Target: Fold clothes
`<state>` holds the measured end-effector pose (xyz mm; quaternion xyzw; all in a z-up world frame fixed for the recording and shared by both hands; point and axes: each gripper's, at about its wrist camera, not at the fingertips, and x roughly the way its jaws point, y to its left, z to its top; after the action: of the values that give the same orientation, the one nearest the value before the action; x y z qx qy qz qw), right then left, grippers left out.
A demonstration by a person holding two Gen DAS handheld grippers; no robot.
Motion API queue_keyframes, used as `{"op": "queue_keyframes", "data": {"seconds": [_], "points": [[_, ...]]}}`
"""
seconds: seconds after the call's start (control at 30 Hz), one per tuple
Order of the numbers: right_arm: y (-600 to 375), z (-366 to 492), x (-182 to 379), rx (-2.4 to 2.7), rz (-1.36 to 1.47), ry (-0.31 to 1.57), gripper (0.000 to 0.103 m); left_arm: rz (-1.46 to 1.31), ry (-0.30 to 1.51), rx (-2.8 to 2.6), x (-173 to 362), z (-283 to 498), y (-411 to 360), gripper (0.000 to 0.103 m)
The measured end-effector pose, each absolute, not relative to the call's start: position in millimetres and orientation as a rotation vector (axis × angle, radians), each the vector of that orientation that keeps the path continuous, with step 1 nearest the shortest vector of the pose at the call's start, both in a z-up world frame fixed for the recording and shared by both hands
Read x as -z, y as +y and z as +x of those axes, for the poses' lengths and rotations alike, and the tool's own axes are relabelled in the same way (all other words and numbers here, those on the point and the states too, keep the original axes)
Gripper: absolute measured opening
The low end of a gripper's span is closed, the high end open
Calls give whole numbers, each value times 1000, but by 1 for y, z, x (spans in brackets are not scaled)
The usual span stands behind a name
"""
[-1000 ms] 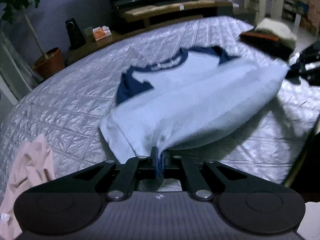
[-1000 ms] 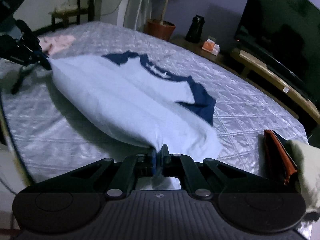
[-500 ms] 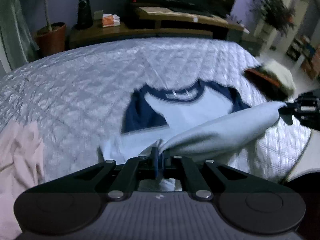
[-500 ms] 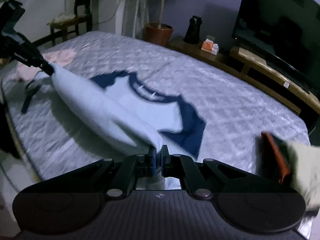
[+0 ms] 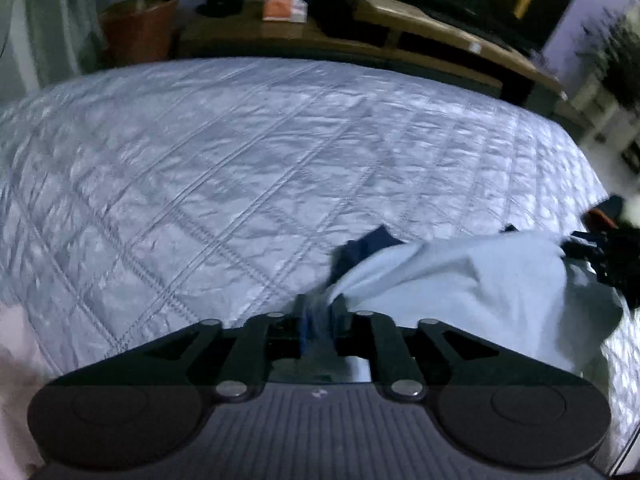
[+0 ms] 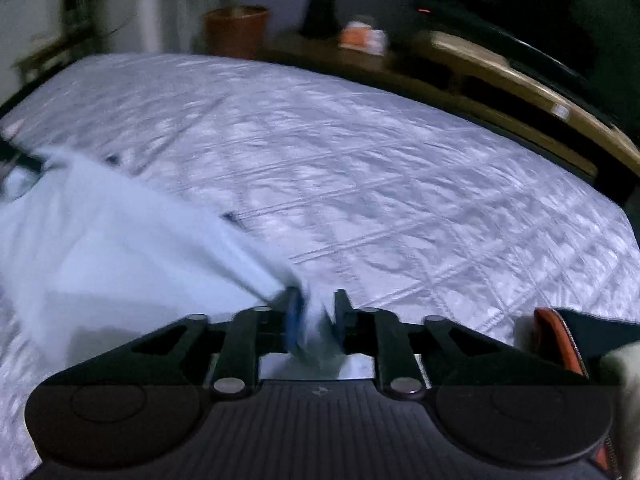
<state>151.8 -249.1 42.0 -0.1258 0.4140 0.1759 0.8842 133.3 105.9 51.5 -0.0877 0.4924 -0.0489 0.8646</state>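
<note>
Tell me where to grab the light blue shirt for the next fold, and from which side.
A judgement: take the light blue shirt at its folded edge facing you, one gripper per end, coming from above. The cloth lies doubled and low on the quilted bed, so that thick edge pinches easily.

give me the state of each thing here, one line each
light blue shirt: folded over, hem still between both grippers' jaws
left gripper: jaws opening, cloth between them
right gripper: jaws opening, cloth between them
quilted bed cover: spread flat
orange item: lying at bed's edge
</note>
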Motion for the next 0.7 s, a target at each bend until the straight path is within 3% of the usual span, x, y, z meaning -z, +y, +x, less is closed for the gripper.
{"op": "queue_keyframes", "data": {"seconds": [0.07,0.17,0.37,0.7], "points": [[-253,150,-43,-274,-270,821,48,-224,1001,69,-53,133,114,27],[-257,134,-58,-139,-220,720,50,-282,932,13,-63,130,124,33],[-204,78,-66,-257,-72,617,56,-404,754,-93,-101,125,134,32],[-181,91,-21,-410,-12,747,55,-198,932,251,-51,118,1,31]]}}
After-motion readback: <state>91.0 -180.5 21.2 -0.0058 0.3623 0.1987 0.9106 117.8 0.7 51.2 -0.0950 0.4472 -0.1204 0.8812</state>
